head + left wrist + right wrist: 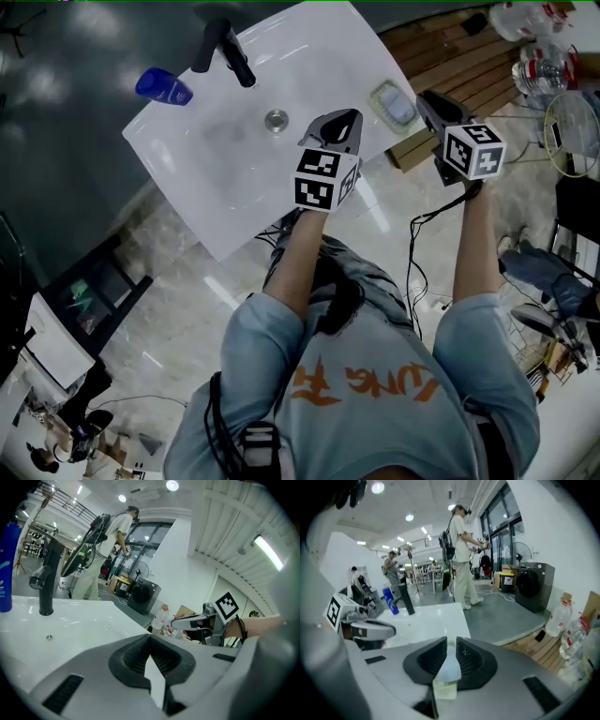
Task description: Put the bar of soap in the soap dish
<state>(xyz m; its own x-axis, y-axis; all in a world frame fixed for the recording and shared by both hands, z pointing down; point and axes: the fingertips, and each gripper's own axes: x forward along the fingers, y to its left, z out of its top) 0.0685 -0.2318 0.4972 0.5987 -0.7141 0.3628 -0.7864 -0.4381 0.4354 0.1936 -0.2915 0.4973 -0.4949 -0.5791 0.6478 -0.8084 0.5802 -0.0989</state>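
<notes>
The person's pale blue shirt [375, 375] with rough orange print is filling the bottom of the head view, both bare forearms reaching forward. The left gripper [337, 122] is hovering over the glossy white sink [216, 197] near the round metal drain [276, 119], its ribbed black pads meeting at the tips with nothing between them. The right gripper [427, 101] is sitting just beside the rounded greenish soap dish [379, 94], its jaws standing narrowly apart. The smooth, pale bar of soap [397, 105] is lying in the dish, showing through that gap.
</notes>
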